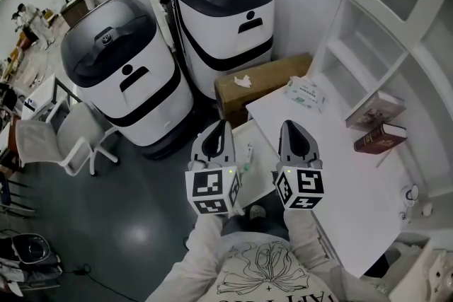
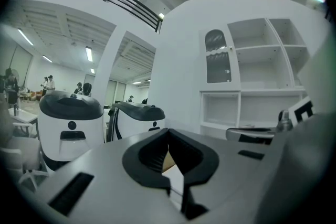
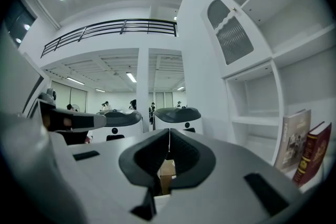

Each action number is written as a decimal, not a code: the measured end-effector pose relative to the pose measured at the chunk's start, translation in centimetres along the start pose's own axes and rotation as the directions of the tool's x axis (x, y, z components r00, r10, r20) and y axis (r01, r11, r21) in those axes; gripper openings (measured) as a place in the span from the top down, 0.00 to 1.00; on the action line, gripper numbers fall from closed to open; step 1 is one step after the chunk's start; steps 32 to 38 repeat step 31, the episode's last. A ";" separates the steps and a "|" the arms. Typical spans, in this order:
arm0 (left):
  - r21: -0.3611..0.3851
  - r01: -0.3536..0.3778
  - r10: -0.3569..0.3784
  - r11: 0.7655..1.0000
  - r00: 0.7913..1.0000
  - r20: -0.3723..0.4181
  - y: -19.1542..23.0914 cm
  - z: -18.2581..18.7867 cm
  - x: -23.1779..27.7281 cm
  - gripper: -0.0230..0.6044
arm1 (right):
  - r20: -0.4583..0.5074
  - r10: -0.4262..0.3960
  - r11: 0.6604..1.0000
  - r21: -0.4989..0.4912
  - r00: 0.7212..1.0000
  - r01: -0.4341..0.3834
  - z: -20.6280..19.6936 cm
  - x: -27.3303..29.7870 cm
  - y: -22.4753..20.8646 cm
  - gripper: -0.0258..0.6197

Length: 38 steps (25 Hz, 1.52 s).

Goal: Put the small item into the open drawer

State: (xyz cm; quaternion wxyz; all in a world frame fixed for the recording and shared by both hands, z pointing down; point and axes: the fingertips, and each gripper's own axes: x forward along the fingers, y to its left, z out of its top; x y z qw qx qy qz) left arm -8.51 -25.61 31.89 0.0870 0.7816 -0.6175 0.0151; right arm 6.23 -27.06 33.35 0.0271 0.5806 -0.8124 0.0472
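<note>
Both of your tools were out over the near edge of the flat white desk (image 1: 340,177). The left gripper (image 1: 221,124) was clamped fully closed and carried nothing. From its own camera, the left gripper (image 2: 168,132) showed black jaws meeting at the tips with an empty hollow behind them. Your right gripper (image 1: 288,124) hung just beside it, apart from it and level with it. Its own view of the right gripper (image 3: 169,131) likewise showed jaws pressed together on nothing.

Between the two tools lay the open white drawer (image 1: 260,145), pulled out from the desk's left edge. A small slim item (image 1: 248,156) rested on the drawer's pale surface, nearer your left tool. It was too small to make out further, and neither tool touched it.

Farther along the desk a dark red hardback book (image 1: 380,138) lay flat. A second book with a pictured cover (image 1: 375,109) sat just behind it, against the white open-shelved cabinet (image 1: 357,46). A pale soft pack of wipes (image 1: 306,93) sat near the desk's far corner. Beside that corner a brown cardboard box (image 1: 276,78) stood on the floor, with a crumpled white scrap (image 1: 243,81) on top. Two white-and-black round-topped machines (image 1: 127,78) stood beyond it, and a white chair (image 1: 67,138) stood to their left.
</note>
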 end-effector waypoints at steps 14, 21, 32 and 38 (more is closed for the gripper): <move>-0.006 0.017 -0.017 1.000 1.000 -0.005 -0.8 -0.4 -0.3 0.95 | -0.009 -0.001 1.000 0.016 1.000 0.001 -0.4 -0.4 0.0 0.96; -0.008 0.025 -0.025 1.000 1.000 -0.009 -1.0 -0.5 -0.5 0.95 | -0.011 -0.002 1.000 0.018 1.000 0.003 -0.4 -0.7 0.2 0.96; -0.002 0.023 -0.023 1.000 1.000 -0.010 -1.0 -0.6 -0.5 0.95 | -0.014 0.005 1.000 0.027 1.000 -0.005 -0.6 -0.6 0.2 0.96; -0.002 0.023 -0.023 1.000 1.000 -0.010 -1.0 -0.6 -0.5 0.95 | -0.014 0.005 1.000 0.027 1.000 -0.005 -0.6 -0.6 0.2 0.96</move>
